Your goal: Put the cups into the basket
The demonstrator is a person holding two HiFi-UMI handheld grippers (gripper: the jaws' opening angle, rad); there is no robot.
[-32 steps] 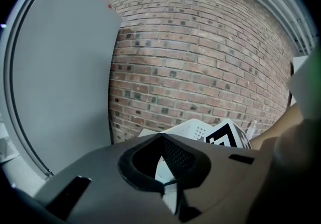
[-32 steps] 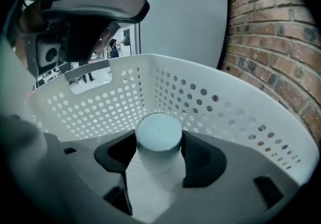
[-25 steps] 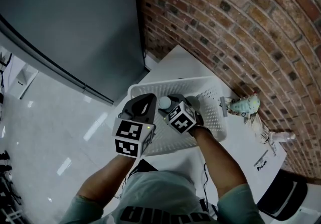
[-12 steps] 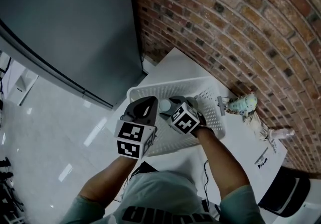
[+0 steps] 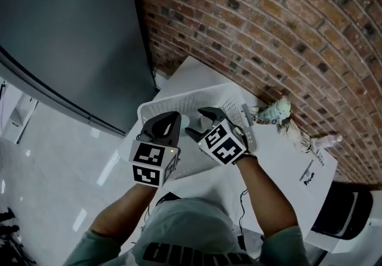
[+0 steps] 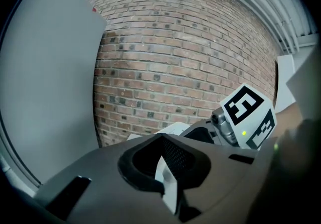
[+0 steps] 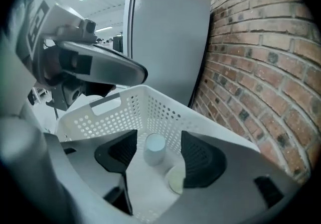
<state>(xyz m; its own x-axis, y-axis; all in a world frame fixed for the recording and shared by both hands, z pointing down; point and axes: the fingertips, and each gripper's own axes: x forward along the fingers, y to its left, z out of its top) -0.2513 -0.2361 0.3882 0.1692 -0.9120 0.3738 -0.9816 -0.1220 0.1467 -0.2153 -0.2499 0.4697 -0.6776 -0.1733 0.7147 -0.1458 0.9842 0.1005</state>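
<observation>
1. Cups lie to the right of the left gripper. Its jaws are clenched, tips together, with nothing plainly held; only a white sliver shows through behind them.
2. Both are already inside the basket. A pale-blue cup stands upright on its floor. A yellowish cup sits just beside it, and I cannot tell whether that one is upright or tipped.
3. Over them hangs the right gripper, released, with its jaws wide apart and empty. The upright cup is straight below the gap, long axis vertical, so this hand is the nearer.
4. Farther right, the table shows no further cup that I can make out, so this placing step looks done.
</observation>
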